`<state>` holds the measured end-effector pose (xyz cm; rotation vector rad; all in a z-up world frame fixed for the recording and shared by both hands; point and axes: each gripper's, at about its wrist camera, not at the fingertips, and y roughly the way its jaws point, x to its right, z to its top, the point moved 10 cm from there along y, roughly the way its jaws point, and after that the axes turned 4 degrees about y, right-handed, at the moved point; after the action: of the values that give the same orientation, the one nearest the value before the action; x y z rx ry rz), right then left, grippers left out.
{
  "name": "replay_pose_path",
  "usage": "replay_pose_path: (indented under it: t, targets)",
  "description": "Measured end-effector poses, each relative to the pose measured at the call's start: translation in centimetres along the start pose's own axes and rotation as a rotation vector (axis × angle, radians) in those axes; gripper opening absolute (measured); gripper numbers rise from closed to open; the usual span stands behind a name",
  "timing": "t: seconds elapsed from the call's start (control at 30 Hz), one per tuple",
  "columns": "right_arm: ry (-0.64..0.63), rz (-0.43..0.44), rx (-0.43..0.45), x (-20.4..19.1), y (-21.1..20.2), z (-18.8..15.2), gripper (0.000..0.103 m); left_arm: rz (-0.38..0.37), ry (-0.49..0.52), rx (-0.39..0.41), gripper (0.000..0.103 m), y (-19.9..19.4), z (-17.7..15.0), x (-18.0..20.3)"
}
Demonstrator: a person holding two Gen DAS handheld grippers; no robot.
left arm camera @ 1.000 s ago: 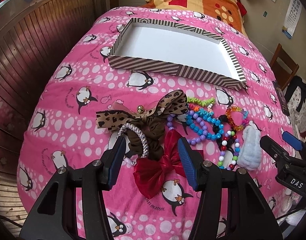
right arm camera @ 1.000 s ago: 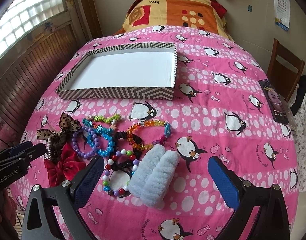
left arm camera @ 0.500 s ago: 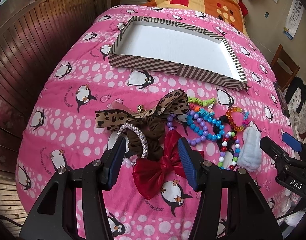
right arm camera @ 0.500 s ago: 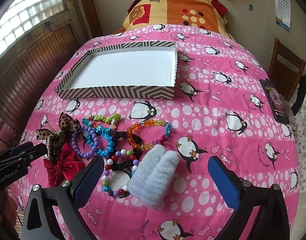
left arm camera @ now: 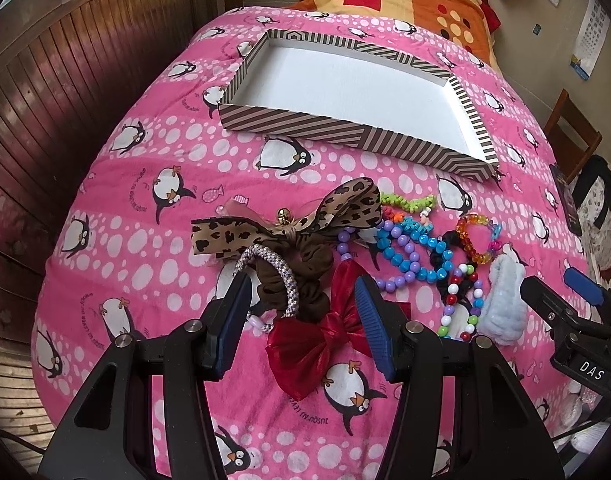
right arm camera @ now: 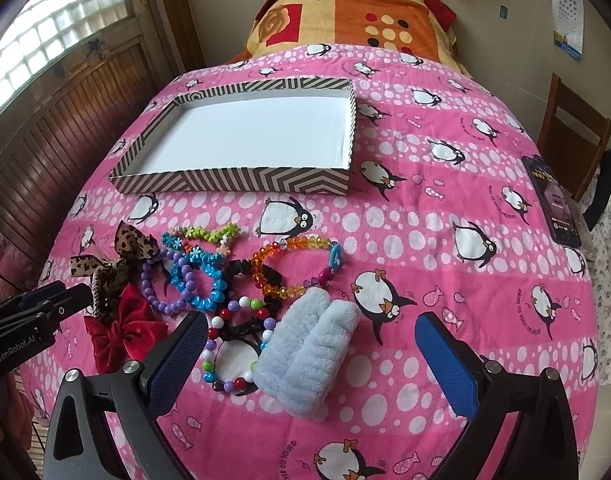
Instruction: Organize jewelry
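A heap of jewelry lies on the pink penguin blanket: a leopard bow (left arm camera: 289,220) (right arm camera: 131,246), a brown scrunchie with a braided band (left arm camera: 301,280), a red bow (left arm camera: 321,340) (right arm camera: 123,332), bead bracelets (left arm camera: 409,256) (right arm camera: 197,280) and a pale blue fluffy scrunchie (right arm camera: 309,354) (left arm camera: 501,304). My left gripper (left arm camera: 303,316) is open, its fingers on either side of the red bow and brown scrunchie, not pressing them. My right gripper (right arm camera: 311,354) is wide open around the fluffy scrunchie. The striped box (left arm camera: 345,128) (right arm camera: 233,178), white inside, stands empty farther up the bed.
A wood-panelled wall (left arm camera: 65,100) runs along the bed's left side. A phone (right arm camera: 553,200) lies near the bed's right edge, with a wooden chair (right arm camera: 573,132) beyond it. A folded orange blanket (right arm camera: 345,12) lies at the head of the bed.
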<state>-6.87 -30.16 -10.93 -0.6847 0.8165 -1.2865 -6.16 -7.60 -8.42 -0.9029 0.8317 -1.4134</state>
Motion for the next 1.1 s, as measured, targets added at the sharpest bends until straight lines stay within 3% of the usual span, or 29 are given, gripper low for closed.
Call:
replay_pose_path:
  t: [0.67,0.87,1.1]
  targets:
    - [-0.01,0.007,-0.026,-0.3,0.7,0.1,0.103,-0.007,-0.02,-0.023,0.054,0.3,0.1,-0.9]
    - [0.0,0.025,-0.033,0.9,0.3,0.1,0.103,-0.001,-0.043,-0.017,0.054,-0.5,1.0,-3.4]
    - [0.035,0.081,-0.05,2.8,-0.3,-0.1,0.103,-0.085,-0.077,-0.059,0.056,-0.4,1.3,-5.1]
